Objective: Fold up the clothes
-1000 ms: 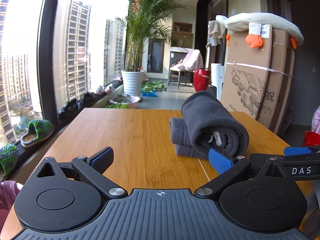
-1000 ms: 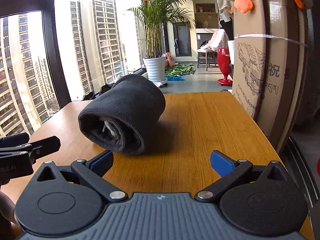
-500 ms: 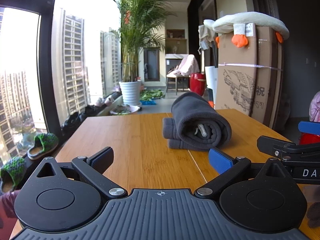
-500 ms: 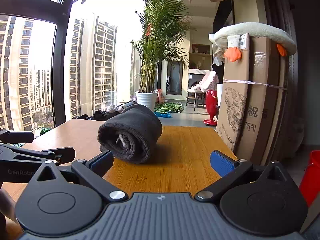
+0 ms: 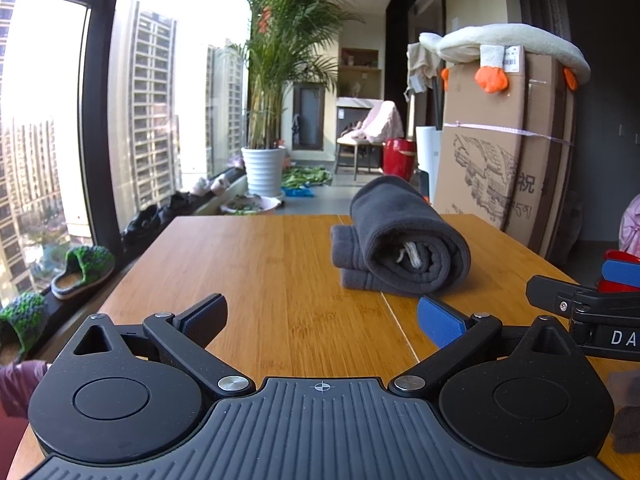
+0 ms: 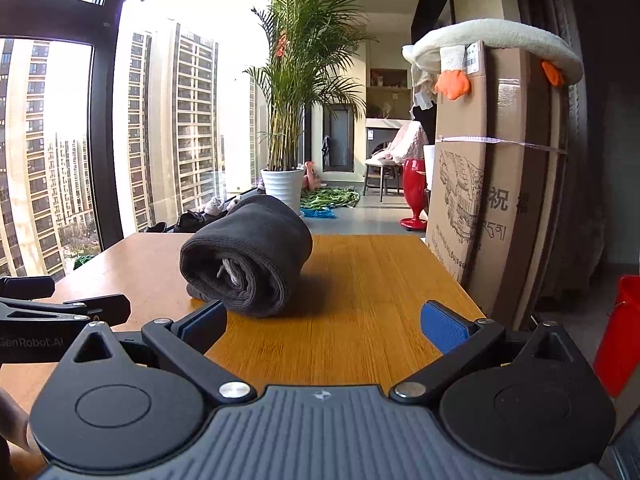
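Both grippers, left and right, have backed away from the rolled grey garment, fingers spread and empty. It sits alone on the tabletop; folding looks finished.

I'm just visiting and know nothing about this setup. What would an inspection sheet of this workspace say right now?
Surface: wooden table, bare around the garment.
Job's things: rolled grey garment lying on the table, a pale cord showing in its open end.
Clutter: nothing seen on the table.
Tongs: left tongs open, holding nothing; right tongs open, holding nothing.
Cables: nothing seen.
Surroundings: cardboard box beside the table, potted palm, large window, red bucket.
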### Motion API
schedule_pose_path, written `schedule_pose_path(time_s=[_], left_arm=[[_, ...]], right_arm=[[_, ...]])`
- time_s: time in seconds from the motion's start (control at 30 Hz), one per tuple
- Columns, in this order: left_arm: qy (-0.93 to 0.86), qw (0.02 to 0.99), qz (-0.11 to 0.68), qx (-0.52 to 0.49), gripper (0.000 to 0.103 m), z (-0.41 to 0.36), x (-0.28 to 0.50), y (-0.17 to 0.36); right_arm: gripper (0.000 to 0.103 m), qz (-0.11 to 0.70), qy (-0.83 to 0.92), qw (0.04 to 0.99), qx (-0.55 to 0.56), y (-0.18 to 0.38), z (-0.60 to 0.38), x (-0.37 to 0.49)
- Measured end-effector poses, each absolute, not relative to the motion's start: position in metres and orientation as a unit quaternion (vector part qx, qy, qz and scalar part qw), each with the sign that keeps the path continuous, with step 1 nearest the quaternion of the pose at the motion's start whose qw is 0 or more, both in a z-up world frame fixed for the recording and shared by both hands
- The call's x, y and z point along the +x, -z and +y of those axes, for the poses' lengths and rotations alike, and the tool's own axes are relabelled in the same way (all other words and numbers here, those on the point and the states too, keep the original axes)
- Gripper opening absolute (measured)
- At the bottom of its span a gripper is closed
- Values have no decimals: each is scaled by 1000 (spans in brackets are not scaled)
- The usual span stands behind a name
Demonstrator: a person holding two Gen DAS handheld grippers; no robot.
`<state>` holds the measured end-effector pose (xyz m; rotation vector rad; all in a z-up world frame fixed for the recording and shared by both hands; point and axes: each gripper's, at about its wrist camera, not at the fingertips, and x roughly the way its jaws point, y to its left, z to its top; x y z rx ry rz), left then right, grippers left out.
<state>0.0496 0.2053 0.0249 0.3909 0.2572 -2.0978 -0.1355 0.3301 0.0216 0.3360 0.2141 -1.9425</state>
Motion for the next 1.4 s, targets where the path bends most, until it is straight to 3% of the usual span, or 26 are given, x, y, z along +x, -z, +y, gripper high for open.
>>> schedule_pose_path(time_s=[1.4], left_arm=[[858, 471, 122, 163, 103, 201, 54, -24]], right_arm=[[103, 88, 812, 552, 167, -16, 325, -138]])
